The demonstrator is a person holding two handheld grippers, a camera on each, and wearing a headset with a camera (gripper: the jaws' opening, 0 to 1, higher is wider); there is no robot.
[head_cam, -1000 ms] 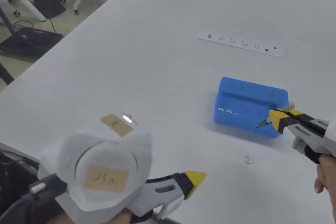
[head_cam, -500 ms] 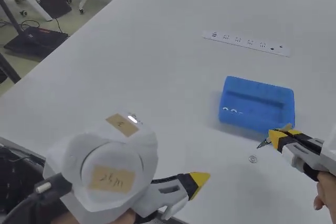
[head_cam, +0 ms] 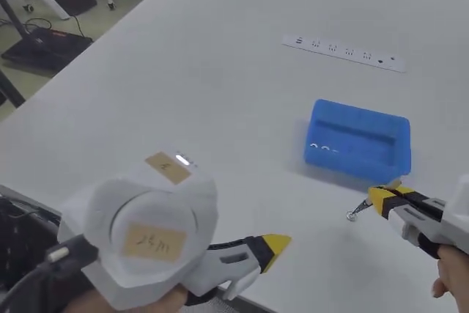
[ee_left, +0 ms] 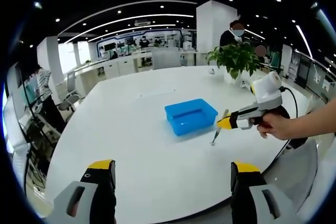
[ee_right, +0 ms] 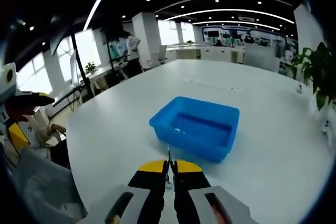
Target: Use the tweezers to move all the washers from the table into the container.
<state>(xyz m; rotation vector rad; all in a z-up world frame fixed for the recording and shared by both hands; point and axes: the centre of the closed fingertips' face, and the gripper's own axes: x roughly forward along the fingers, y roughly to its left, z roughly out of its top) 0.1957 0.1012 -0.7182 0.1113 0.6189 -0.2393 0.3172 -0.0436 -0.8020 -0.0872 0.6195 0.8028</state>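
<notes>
**Washer (head_cam: 352, 216) under the tweezers (head_cam: 360, 209): a slip is the worry**

One loose washer lies on the counter (head_cam: 220, 93) just in front of the container (head_cam: 359, 141), with the tweezers' tips right at it. The right gripper (head_cam: 385, 197) is pressed together on the tweezers. The left gripper (ee_left: 173, 182) hangs spread and idle, well apart from the work.

From where I stand, the flat washer could skid off across the counter if the tips close off-centre. It could also drop on the way over the container's wall if the pinch is weak.

The washer is too small to tell whether the tips touch it, grip it or hover just above. A couple of pale washers (head_cam: 322, 149) show inside the container, though their count is unclear. The right hand is cut off at the picture's edge.
</notes>
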